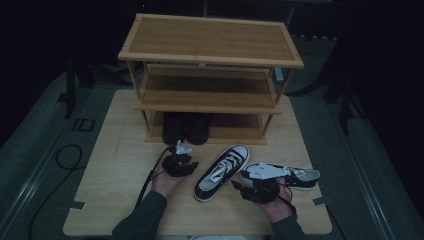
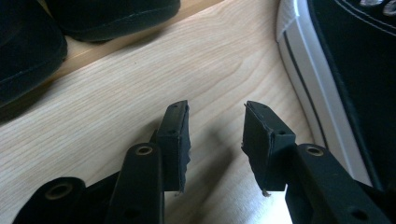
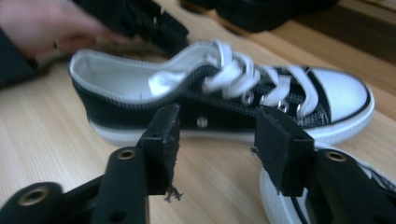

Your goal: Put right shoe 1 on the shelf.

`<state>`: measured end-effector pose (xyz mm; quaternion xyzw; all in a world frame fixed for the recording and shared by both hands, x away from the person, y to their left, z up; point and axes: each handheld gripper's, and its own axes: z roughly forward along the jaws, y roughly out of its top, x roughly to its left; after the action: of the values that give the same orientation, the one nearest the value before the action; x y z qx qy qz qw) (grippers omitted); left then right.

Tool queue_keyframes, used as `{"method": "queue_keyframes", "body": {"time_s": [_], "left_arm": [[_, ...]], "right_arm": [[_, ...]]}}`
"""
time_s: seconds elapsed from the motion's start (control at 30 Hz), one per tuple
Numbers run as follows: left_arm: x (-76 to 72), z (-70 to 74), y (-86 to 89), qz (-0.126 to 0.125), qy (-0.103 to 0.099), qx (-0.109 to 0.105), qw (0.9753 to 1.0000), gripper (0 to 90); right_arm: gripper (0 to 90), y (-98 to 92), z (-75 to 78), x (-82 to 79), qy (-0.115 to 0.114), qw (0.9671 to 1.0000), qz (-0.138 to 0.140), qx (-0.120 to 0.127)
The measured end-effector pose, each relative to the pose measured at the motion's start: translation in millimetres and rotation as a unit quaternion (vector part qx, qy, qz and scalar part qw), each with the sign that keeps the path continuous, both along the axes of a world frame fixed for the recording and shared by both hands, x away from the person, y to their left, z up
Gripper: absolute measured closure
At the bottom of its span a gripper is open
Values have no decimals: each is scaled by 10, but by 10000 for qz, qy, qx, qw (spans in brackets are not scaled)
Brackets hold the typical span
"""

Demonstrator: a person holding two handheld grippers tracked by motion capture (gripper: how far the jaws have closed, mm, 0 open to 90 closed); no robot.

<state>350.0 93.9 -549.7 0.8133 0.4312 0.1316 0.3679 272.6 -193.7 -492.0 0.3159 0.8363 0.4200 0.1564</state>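
Sneaker (image 1: 221,171) between two open grippers

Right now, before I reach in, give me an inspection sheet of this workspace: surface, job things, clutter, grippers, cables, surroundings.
Surface: light wooden table, bare around the shoes.
Job's things: black-and-white sneaker upright between the grippers, toe toward the rack; second sneaker beside the right gripper. Three-tier bamboo shoe rack at the back; dark shoes on its bottom shelf, upper shelves bare.
Clutter: nothing seen.
Grippers: left gripper open, over bare wood left of the sneaker; right gripper open, aimed at the sneaker's side, not touching.
Cables: black cable trails from the left gripper; another loops on the floor.
Surroundings: dark; grey floor and stand legs faintly visible.
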Motion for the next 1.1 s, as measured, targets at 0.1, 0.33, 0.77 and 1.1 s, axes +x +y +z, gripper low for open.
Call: {"method": "queue_keyframes", "body": {"time_s": [0.1,0.33,0.77,1.1], "left_arm": [[17,-34,-7,36,-13,3,10000,605],[40,-77,5,157,-97,-75,9998,598],[48,-111,17,198,-195,-221,9994,573],[53,-113,34,144,-150,-298,9993,551]], "right_arm": [[455,67,52,35,54,9999,-99,79],[408,201,86,116,139,9989,-431,138],[483,283,23,162,421,9969,-652,101],[423,470,2,213,430,9947,-931,-79]]}}
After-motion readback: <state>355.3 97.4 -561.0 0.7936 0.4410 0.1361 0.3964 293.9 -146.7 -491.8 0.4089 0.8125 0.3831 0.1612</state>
